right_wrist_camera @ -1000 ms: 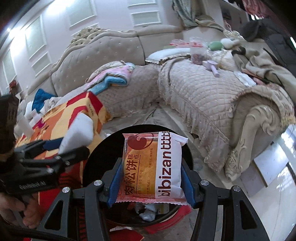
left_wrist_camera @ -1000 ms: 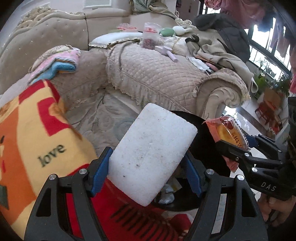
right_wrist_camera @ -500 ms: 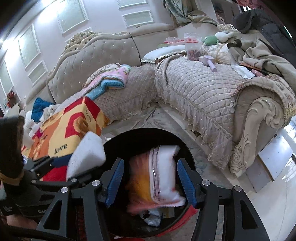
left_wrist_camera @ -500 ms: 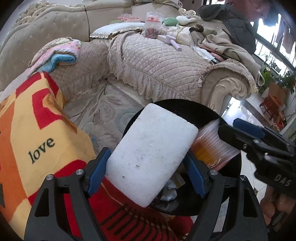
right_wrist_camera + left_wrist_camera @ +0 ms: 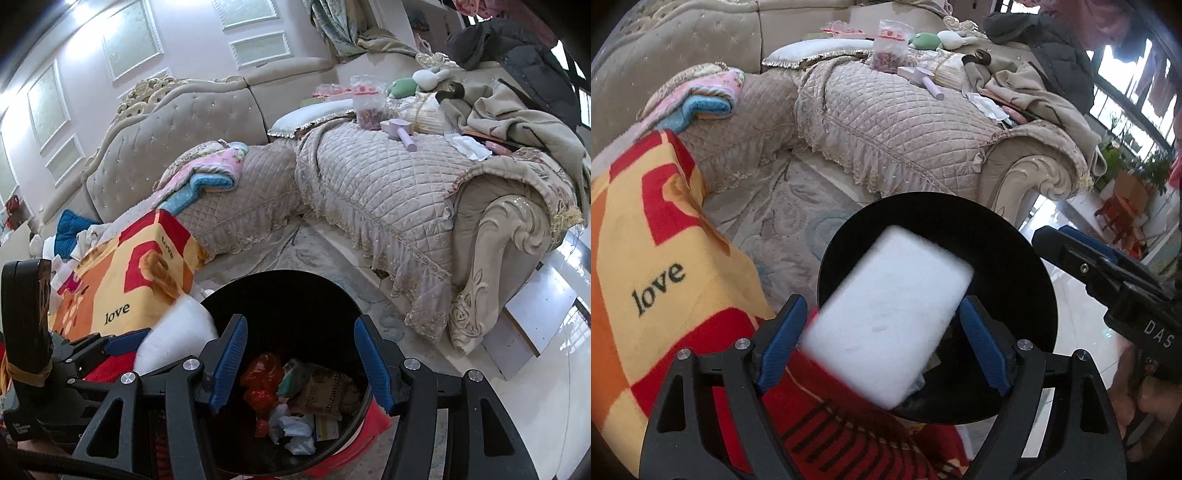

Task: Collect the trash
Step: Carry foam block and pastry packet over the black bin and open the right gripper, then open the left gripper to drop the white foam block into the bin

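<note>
Between the left gripper [image 5: 881,345] fingers: a white foam block [image 5: 886,321], matt, fine-grained, blurred. Finger pads [image 5: 781,343]: blue ribbed plastic on matt black frames with bright metal screws. Beyond the fingers: a glossy black plastic bin [image 5: 1027,295]; inside it, crinkled shiny wrappers [image 5: 321,393] and crumpled paper. Left of the fingers: a fleecy printed blanket [image 5: 653,266]. Farther off: a quilted cloth sofa [image 5: 897,129], polished floor tiles [image 5: 546,306].

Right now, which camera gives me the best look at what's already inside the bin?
The right wrist view: it looks into the black bin at wrappers and crumpled paper. In the left wrist view, the white foam block between the open left gripper covers its contents.
</note>
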Demonstrator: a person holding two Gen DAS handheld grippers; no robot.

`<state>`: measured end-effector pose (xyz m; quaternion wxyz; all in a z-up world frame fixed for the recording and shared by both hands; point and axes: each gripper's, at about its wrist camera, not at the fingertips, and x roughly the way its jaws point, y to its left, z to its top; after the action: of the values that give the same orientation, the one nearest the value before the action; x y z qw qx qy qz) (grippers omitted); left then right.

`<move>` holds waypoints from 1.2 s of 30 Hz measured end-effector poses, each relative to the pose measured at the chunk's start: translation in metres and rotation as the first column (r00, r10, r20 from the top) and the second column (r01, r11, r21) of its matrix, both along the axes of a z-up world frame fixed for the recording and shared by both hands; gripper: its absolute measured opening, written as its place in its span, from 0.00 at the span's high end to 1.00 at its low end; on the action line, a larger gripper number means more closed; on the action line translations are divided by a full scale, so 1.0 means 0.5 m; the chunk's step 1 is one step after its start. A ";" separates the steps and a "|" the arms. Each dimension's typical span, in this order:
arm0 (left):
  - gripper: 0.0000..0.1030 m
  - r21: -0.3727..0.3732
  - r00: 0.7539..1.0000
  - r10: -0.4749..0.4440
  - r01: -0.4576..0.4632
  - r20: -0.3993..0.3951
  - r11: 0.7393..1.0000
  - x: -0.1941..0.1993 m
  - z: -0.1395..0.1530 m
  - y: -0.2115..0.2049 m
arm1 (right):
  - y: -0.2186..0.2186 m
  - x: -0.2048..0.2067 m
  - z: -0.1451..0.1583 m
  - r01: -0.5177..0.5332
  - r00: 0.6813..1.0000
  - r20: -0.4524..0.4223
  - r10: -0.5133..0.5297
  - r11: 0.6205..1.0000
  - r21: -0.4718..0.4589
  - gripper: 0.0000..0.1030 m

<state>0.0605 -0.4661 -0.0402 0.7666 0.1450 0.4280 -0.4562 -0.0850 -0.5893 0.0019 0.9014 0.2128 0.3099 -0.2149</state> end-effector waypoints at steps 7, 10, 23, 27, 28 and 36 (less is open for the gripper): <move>0.18 -0.040 0.999 0.020 -0.021 -0.037 0.999 0.005 0.007 0.018 | 0.002 0.000 0.003 -0.001 1.000 0.001 0.001 1.000 -0.006 0.44; 0.18 -0.060 0.998 0.054 -0.056 -0.024 0.997 0.000 0.020 0.056 | 0.008 0.006 0.008 0.004 1.000 0.010 -0.004 1.000 0.003 0.44; 0.18 -0.126 0.922 0.383 -0.375 0.049 0.919 0.051 0.091 0.485 | 0.191 0.094 0.035 -0.109 0.994 0.021 0.111 0.990 -0.089 0.42; 0.18 -0.099 0.848 0.517 -0.508 0.119 0.856 0.082 0.090 0.646 | 0.281 0.138 0.054 -0.186 0.982 0.005 0.188 0.974 -0.129 0.33; 0.18 -0.099 0.835 0.534 -0.525 0.133 0.845 0.091 0.092 0.677 | 0.306 0.145 0.052 -0.212 0.977 0.003 0.215 0.966 -0.149 0.28; 0.18 -0.075 0.766 0.616 -0.614 0.185 0.786 0.222 0.116 0.846 | 0.477 0.207 0.014 -0.459 0.888 -0.107 0.447 0.846 -0.272 0.29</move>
<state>0.1713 -0.0434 0.0175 0.9133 0.0382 0.3703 -0.1653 0.0184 -0.3507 0.0091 0.9415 -0.0050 0.3340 -0.0433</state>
